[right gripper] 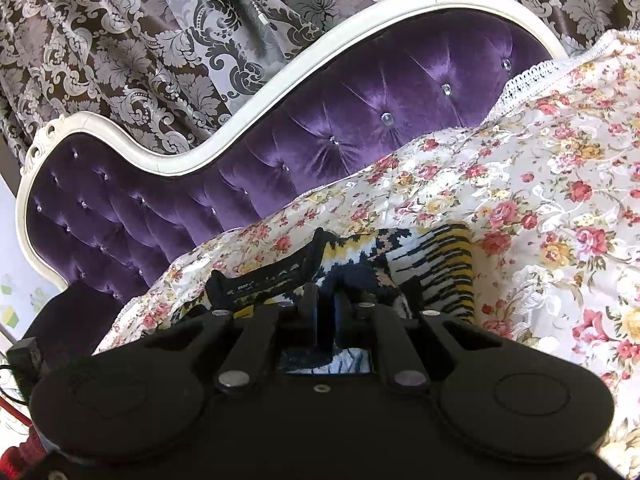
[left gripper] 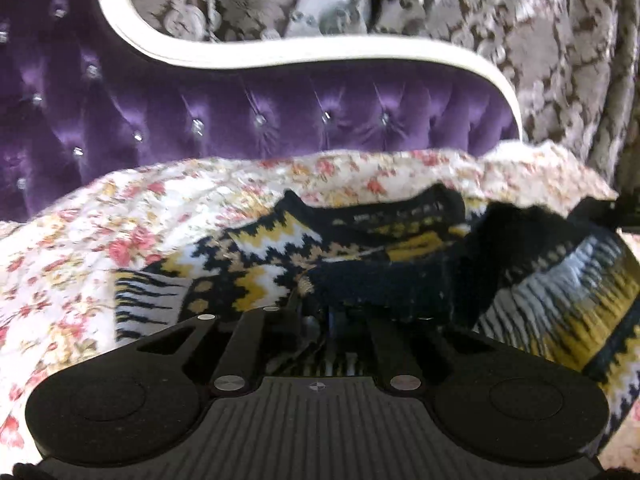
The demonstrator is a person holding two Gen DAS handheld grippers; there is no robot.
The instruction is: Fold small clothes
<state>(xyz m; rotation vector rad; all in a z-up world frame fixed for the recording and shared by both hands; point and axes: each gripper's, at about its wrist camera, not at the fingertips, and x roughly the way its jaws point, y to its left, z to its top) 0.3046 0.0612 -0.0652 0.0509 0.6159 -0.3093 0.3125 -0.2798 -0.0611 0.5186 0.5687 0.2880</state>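
Left gripper low, level, fingers clamped on patterned sweater. Right gripper tilted, pinching same sweater edge. Sweater lies bunched on floral bedspread, before purple headboard.

My left wrist feed is smeared by motion blur: the damask curtain and knitted garment are soft. My right wrist feed is sharp. Lighting is bright and diffuse, with sheen on the purple headboard and glints on its studs. Fisheye distortion bends its white frame. Shadows are faint.
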